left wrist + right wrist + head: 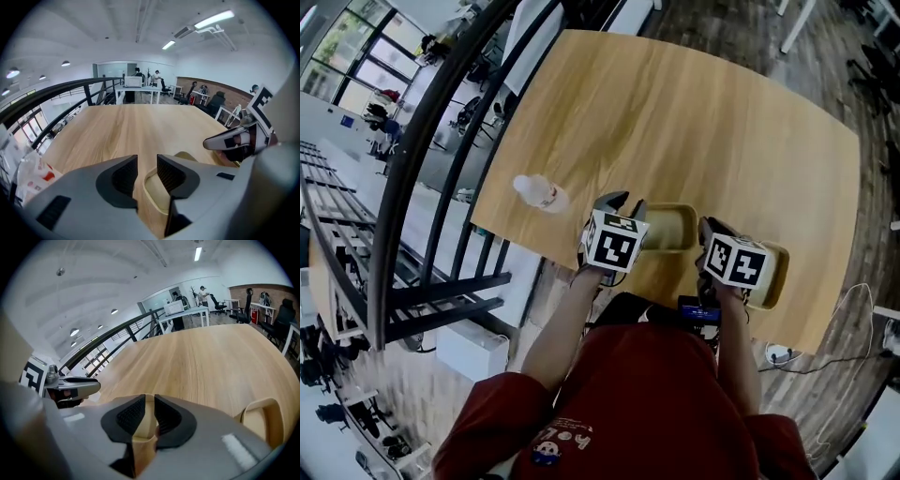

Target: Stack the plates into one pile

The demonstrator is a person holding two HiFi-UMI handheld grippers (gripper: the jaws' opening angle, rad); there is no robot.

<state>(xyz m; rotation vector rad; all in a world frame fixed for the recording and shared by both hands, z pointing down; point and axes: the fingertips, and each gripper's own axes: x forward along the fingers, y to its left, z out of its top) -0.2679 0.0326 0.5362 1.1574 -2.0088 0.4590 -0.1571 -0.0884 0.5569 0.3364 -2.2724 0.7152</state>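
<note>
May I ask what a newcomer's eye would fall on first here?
Two marker-cube grippers flank a beige plate at the wooden table's near edge: the left gripper open at its left end, the right gripper with its rim between the jaws. A second plate lies further right, a plastic bottle at the table's left edge.

My right tool (713,231) hides most of one plate (776,273); the other plate (671,229) has its 9 o'clock end behind my left tool (623,202).

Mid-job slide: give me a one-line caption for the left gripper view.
Left gripper, jaws apart, poised over the rim of a beige plate on the wooden table; right gripper alongside.
</note>
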